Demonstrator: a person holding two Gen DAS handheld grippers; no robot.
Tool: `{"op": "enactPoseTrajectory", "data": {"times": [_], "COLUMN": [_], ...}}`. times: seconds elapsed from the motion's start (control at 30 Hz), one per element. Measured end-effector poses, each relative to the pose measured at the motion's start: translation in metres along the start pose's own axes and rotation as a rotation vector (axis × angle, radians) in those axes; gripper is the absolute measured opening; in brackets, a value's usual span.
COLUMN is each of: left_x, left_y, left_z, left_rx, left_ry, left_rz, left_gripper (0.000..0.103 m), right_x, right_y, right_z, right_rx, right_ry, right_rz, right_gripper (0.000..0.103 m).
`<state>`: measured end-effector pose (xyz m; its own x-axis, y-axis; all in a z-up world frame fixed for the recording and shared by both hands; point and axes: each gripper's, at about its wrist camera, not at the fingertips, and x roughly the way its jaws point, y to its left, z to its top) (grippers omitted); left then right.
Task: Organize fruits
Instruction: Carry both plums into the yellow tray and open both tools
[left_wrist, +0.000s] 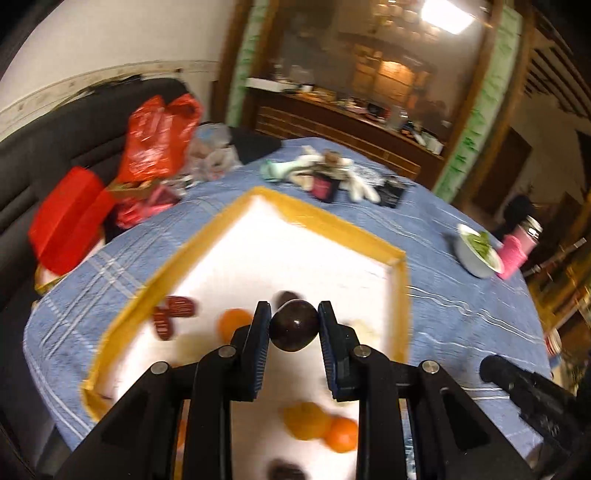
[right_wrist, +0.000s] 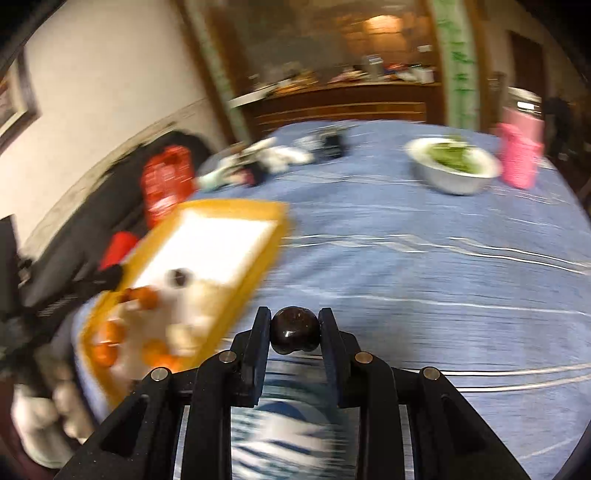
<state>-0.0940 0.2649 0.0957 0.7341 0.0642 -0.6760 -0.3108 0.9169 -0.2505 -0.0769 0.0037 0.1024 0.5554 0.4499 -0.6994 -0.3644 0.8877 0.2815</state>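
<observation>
My left gripper (left_wrist: 294, 326) is shut on a dark, glossy round fruit (left_wrist: 294, 325) and hangs over a yellow-rimmed tray (left_wrist: 325, 218) with a white floor. On the tray lie oranges (left_wrist: 234, 323), dark red pieces (left_wrist: 173, 314), pale fruits and another dark fruit (left_wrist: 286, 297). In the right wrist view my right gripper (right_wrist: 294, 330) is shut on a second dark round fruit (right_wrist: 294, 328), above the blue cloth to the right of the same tray (right_wrist: 273, 236). A blue-and-white striped dish (right_wrist: 280, 435) shows blurred below its fingers.
A blue checked tablecloth (left_wrist: 461, 295) covers the table. A white bowl of greens (right_wrist: 454, 166) and a pink bottle (right_wrist: 519, 155) stand at the far right. Red bags (left_wrist: 159, 136), a dark sofa (left_wrist: 74, 122) and scattered small items (left_wrist: 332, 173) lie at the far left and back.
</observation>
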Motion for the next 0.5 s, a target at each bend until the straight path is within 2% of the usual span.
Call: {"op": "enactPoseTrajectory", "data": {"times": [0.1, 0.3, 0.33, 0.4, 0.5], "left_x": [0.002, 0.003, 0.004, 0.005, 0.000], "left_y": [0.023, 0.050, 0.054, 0.060, 0.067], "left_z": [0.000, 0.001, 0.002, 0.002, 0.003], "left_rx": [-0.037, -0.064, -0.071, -0.087, -0.101], "left_ry": [0.004, -0.002, 0.001, -0.004, -0.026], "left_rz": [0.024, 0.059, 0.055, 0.052, 0.059], "left_gripper": [0.025, 0.027, 0.030, 0.052, 0.057], "right_x": [0.029, 0.069, 0.076, 0.089, 0.101], "right_y": [0.046, 0.096, 0.101, 0.108, 0.115], "right_z": [0.001, -0.009, -0.011, -0.013, -0.017], "right_rx": [-0.040, -0.093, -0.098, -0.110, -0.131], "right_ry": [0.063, 0.130, 0.140, 0.156, 0.164], "right_rz": [0.104, 0.178, 0.182, 0.177, 0.167], "right_gripper": [0.029, 0.030, 0.030, 0.030, 0.031]}}
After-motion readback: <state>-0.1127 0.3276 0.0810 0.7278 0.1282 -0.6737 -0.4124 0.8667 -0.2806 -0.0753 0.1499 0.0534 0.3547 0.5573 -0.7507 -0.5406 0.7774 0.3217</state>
